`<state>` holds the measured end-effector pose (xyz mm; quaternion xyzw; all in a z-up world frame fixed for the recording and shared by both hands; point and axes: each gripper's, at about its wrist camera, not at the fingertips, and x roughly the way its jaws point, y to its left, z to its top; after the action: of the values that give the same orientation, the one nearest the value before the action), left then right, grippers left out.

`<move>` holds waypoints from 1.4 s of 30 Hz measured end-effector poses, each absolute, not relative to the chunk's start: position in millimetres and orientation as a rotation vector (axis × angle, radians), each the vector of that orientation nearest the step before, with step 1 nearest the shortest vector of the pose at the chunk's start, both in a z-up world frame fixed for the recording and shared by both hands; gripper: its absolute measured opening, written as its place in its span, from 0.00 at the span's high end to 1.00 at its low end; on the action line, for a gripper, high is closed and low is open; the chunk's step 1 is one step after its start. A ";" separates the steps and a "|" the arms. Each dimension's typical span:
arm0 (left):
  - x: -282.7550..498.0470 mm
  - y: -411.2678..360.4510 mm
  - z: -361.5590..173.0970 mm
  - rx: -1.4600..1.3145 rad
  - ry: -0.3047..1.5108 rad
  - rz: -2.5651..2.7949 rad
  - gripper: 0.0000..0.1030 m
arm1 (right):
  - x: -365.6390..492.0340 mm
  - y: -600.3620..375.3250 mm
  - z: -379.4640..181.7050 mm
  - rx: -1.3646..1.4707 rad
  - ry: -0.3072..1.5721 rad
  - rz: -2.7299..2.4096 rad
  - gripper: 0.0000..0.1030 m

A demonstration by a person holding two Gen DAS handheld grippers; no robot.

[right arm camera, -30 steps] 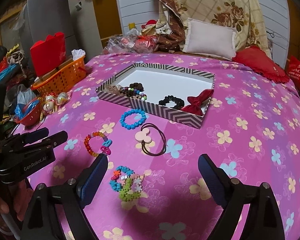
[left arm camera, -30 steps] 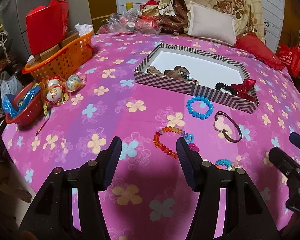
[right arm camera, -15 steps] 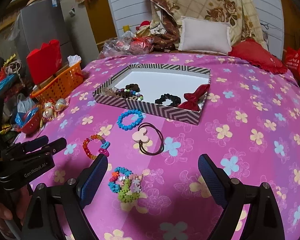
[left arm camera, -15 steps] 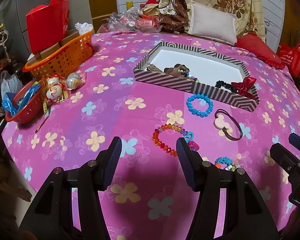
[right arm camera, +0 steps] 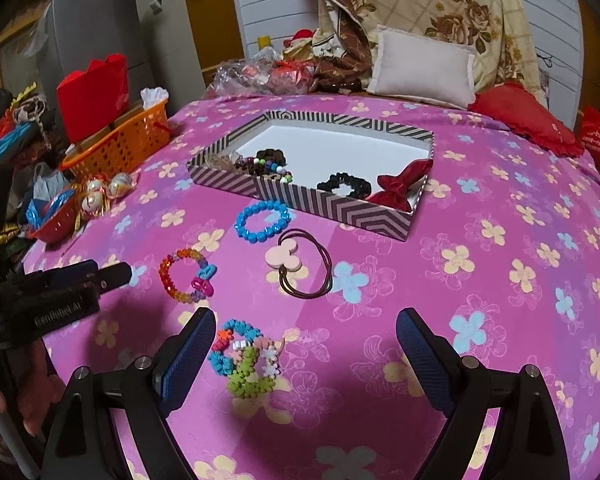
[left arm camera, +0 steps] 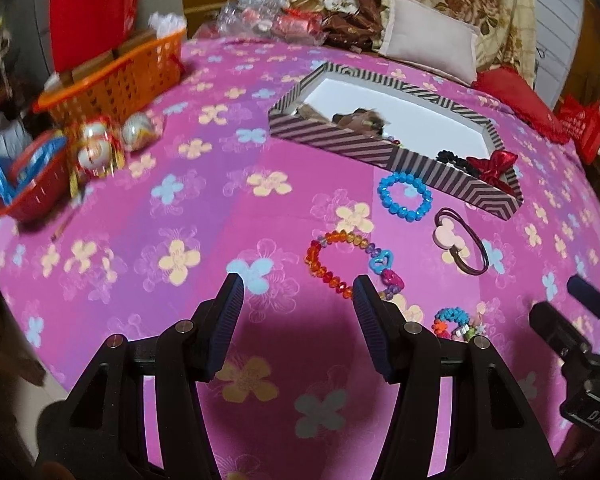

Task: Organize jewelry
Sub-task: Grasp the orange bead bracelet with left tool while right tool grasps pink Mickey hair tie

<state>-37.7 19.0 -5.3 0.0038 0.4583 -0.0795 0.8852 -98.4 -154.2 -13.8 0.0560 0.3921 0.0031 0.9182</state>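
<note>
A striped box (right arm camera: 332, 206) on the pink flowered bedspread holds a black scrunchie (right arm camera: 344, 185), a red bow (right arm camera: 400, 184) and dark beads. In front of it lie a blue bead bracelet (right arm camera: 262, 221), a brown hair tie with a pink mouse charm (right arm camera: 288, 260), an orange bead bracelet (left arm camera: 340, 266) and a flower-bead bracelet (right arm camera: 244, 356). My left gripper (left arm camera: 298, 312) is open and empty, just short of the orange bracelet. Open too, my right gripper (right arm camera: 304, 344) hovers with the flower-bead bracelet near its left finger. The striped box (left arm camera: 380, 150) also shows in the left wrist view.
An orange basket (right arm camera: 120, 146) with a red box stands at the bed's left edge, beside round ornaments (right arm camera: 100, 194) and a red bowl (right arm camera: 56, 220). Pillows (right arm camera: 420, 66) and bagged clutter sit at the back. A hand (right arm camera: 4, 396) holds the left gripper.
Both views have shifted only slightly; the scene sits a little lower and tilts a little in the left wrist view. No jewelry has moved, and both grippers keep the same opening.
</note>
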 end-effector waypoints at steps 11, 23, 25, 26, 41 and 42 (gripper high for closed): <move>-22.7 36.7 -30.7 -0.073 1.049 -0.212 0.45 | -82.6 -140.7 -27.7 0.049 0.821 0.038 0.17; -11.5 39.5 -40.8 -0.051 1.044 -0.186 0.45 | -20.3 -144.8 -45.6 0.036 0.887 0.078 0.38; -10.3 41.0 -41.5 -0.055 1.045 -0.188 0.45 | -11.3 -141.2 -50.2 0.016 0.900 0.085 0.38; -9.7 41.1 -41.7 -0.057 1.047 -0.191 0.45 | -8.0 -140.1 -52.4 0.012 0.906 0.091 0.40; 2.0 24.3 -43.0 -0.025 1.048 -0.219 0.44 | -4.7 -148.2 -63.5 -0.023 0.905 0.082 0.70; 2.6 22.6 -42.9 -0.023 1.048 -0.220 0.44 | -5.8 -149.1 -63.5 -0.022 0.904 0.082 0.70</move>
<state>2.6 22.6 -42.9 -0.0110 0.4993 -0.1049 0.8600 -5.8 -149.1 -63.5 -0.0108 0.4366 0.0395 0.8987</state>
